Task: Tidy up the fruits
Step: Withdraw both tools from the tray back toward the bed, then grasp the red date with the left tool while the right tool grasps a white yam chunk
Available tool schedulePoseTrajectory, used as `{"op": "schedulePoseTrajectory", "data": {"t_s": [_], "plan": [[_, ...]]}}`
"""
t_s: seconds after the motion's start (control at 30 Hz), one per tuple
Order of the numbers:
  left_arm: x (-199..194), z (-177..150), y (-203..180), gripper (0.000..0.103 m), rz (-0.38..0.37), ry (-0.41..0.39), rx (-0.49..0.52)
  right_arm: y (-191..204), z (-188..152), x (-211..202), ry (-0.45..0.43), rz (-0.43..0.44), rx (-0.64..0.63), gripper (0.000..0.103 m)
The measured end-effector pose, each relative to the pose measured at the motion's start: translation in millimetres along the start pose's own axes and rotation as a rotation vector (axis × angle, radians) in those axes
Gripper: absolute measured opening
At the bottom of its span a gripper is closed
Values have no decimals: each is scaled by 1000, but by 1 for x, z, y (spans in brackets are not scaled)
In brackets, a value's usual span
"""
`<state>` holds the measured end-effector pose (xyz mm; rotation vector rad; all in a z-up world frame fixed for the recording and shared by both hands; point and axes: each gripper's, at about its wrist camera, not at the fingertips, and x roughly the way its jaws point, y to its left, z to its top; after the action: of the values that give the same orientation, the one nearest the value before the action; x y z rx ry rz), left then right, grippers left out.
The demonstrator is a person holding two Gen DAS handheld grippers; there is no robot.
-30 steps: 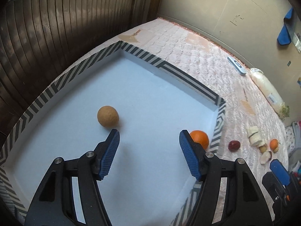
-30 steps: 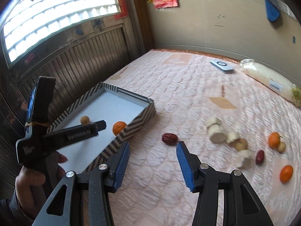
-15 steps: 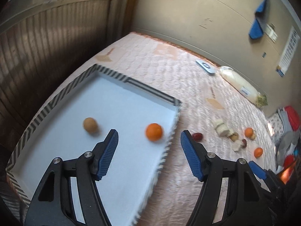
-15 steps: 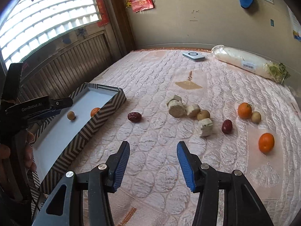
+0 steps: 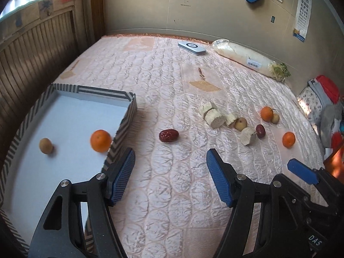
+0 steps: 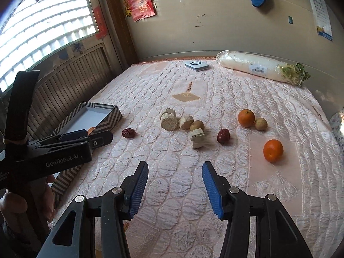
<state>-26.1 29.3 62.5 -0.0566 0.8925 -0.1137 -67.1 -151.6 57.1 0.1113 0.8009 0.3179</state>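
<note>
A striped box (image 5: 124, 116) (image 6: 107, 119) on the left of the mattress holds an orange (image 5: 100, 140) and a small brown fruit (image 5: 45, 145). A red date (image 5: 168, 135) (image 6: 128, 133) lies just right of the box. Further right lie two oranges (image 6: 246, 118) (image 6: 273, 150), another date (image 6: 223, 135), small brown fruits (image 6: 261, 123) and white cut pieces (image 6: 169, 122). My left gripper (image 5: 169, 180) is open and empty over the mattress by the box's corner. My right gripper (image 6: 175, 186) is open and empty, nearer than the fruit.
A wrapped white radish (image 6: 258, 67) and a flat white device (image 6: 196, 65) lie by the far wall. A wooden slatted wall (image 5: 32, 49) runs along the left. Clothes (image 5: 322, 99) are piled at the right edge.
My left gripper has pulled back from over the box and swung right, now over the mattress. My right gripper has also swung right towards the scattered fruit. Both stayed open.
</note>
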Motion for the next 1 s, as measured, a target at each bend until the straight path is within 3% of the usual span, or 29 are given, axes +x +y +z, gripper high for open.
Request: {"op": "schedulePoseTrajectory", "data": {"t_s": [0.37,0.73,0.9,1.0], "plan": [[17,-3,-8,69,16,18,59,-12,-6,3,-18,-30,20,50],[36,2,-1,69,-19,59,49,-14,17,56,23,-55,-41,50],[47,7,2,69,-3,75,36,-22,27,76,37,-66,-16,50],[52,12,0,69,9,79,37,-27,29,83,41,-55,-1,43]]}}
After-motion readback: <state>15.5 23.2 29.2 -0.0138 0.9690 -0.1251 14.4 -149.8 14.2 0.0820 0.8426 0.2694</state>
